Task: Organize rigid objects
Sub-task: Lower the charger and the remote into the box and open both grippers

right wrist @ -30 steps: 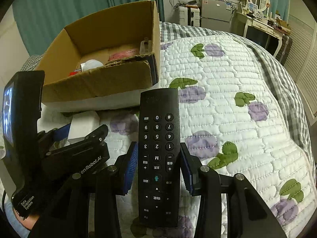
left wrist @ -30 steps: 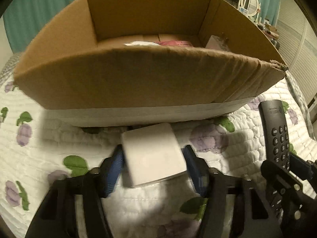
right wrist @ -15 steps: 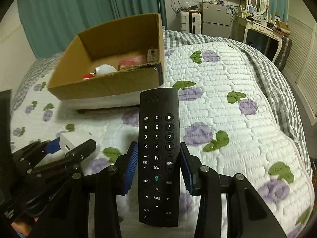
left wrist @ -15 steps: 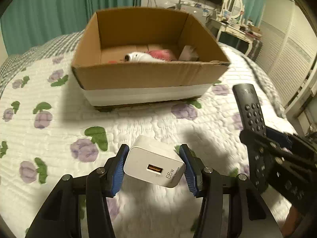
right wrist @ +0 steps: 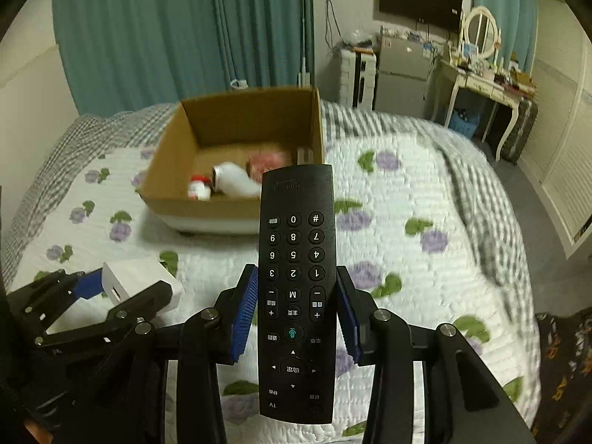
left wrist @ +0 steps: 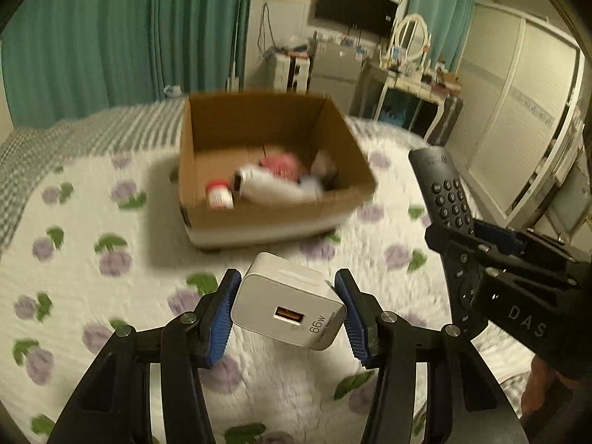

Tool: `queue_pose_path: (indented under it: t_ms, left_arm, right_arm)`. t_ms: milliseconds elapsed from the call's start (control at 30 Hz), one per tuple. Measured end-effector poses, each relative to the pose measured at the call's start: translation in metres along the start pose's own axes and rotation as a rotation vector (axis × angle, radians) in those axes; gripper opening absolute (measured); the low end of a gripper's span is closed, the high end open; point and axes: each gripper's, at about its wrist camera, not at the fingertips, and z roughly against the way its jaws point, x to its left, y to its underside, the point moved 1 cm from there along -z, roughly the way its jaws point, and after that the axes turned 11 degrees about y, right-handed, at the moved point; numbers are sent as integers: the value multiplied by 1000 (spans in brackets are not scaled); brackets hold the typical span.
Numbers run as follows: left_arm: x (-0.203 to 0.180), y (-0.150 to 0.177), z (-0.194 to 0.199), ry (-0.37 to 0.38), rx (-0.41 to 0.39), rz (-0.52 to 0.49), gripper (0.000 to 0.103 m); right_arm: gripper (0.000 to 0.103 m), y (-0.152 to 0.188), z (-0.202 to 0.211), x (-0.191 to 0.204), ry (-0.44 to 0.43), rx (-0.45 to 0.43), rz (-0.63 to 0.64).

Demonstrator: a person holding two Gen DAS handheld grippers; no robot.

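My left gripper [left wrist: 286,309] is shut on a white 66W USB charger [left wrist: 288,299] and holds it above the quilted bed, short of the cardboard box [left wrist: 266,218]. My right gripper [right wrist: 296,309] is shut on a black remote control [right wrist: 296,277], also raised above the bed. The remote [left wrist: 444,199] and right gripper show at the right of the left wrist view. The charger [right wrist: 137,281] and left gripper show at the lower left of the right wrist view. The open box [right wrist: 236,118] holds a white bottle [right wrist: 233,177], a small red-capped bottle [left wrist: 218,196] and a pink item [left wrist: 281,162].
The bed has a white quilt with purple flowers [right wrist: 425,199] and a grey checked blanket [left wrist: 74,137] at the far side. Teal curtains [right wrist: 166,37], a small fridge [right wrist: 399,70] and a white dressing table [right wrist: 477,81] stand beyond the bed.
Both grippers have risen and pulled back from the box with their objects. The box now looks smaller and its inside shows from above.
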Motion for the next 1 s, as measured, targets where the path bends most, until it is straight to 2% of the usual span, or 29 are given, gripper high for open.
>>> queue_pose_path:
  t_ms: [167,233,400,500,633,800,1000]
  left_arm:
    - [3,-48,11,-23,-78,-56,53]
    - [6,-64,8,-27,-87,-68,53]
    - [25,-103,-22,-47,-108,-86,53]
    - [41,-115,-48,-63,-107,-105,53]
    - [64,-124,-86,-92,-68,-96,53]
    - [82,-119,-117,-101,-39,-100,53]
    - [83,-111,-135,-122,-9,-122,54]
  right_arm:
    - [40,-34,11,1,-13,-51,7]
    - [40,-51,8,3,-25,-63,18]
    - [40,-88,-13,12,-32,-85,63]
    - [40,-105,-31,16,-51,-94,65]
    - [40,-122,-68,25,-72,-88,74]
    - [40,-129,-105,29,-83,-72,82]
    - [40,-126,-129,34,-79,-55,92]
